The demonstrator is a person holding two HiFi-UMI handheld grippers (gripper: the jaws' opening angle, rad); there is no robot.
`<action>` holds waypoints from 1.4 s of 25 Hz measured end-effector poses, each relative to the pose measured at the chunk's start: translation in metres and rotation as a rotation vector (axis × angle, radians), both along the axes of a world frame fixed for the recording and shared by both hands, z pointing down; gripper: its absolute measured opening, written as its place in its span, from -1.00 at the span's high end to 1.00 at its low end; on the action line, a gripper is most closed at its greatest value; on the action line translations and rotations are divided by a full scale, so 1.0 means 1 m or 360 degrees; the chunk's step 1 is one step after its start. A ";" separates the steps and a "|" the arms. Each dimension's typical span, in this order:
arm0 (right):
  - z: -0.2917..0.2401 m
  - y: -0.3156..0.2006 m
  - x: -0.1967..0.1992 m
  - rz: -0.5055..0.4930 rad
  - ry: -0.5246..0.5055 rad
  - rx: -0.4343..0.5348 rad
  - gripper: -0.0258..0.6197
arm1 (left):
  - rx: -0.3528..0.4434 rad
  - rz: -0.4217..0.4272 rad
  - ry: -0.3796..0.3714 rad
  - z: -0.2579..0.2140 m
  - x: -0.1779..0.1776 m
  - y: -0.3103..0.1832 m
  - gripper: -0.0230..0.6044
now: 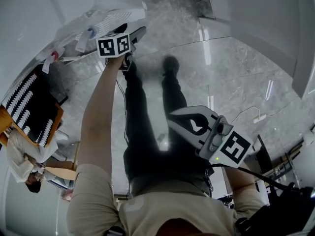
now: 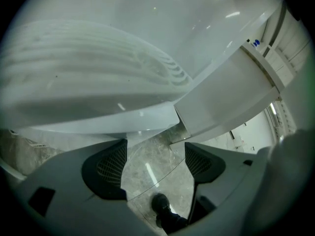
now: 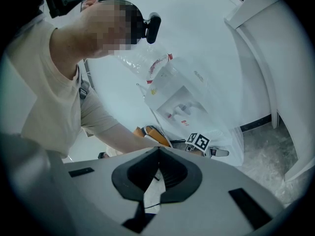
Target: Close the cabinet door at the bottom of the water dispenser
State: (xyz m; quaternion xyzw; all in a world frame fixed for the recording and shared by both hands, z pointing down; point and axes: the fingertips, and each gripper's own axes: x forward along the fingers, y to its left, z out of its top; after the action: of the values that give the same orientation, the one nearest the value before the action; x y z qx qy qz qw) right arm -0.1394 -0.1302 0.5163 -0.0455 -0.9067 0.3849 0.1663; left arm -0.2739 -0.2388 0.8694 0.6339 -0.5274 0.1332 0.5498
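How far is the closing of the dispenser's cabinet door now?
Done: nothing provable; no view shows the door shut. In hand: the left gripper, jaws apart and empty, points at a white panel close ahead. The right gripper, jaws together, holds nothing. Left: pushing the door closed.

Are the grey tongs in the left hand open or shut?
Open: the grey left tongs stand apart, grey marble floor showing between them.

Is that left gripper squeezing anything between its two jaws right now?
No, the left gripper has its jaws standing apart, and only the marbled floor shows through the gap between them.
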 end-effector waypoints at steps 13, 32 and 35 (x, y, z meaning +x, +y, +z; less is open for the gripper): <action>0.005 -0.002 0.005 0.0013 0.0011 -0.0019 0.87 | 0.0012 -0.0053 -0.0043 0.003 -0.010 -0.008 -0.14; 0.007 -0.003 0.008 0.0047 0.0008 -0.0037 0.87 | 0.0044 -0.0183 -0.0100 0.006 -0.025 -0.009 -0.14; 0.008 -0.002 0.008 0.0046 0.0009 -0.0035 0.87 | 0.0032 -0.0177 -0.0101 0.004 -0.028 -0.006 -0.14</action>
State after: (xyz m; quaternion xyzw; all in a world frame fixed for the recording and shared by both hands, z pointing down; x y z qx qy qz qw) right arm -0.1311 -0.1320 0.5245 -0.0332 -0.9026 0.3972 0.1627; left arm -0.3019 -0.2451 0.8734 0.6047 -0.5802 0.1171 0.5330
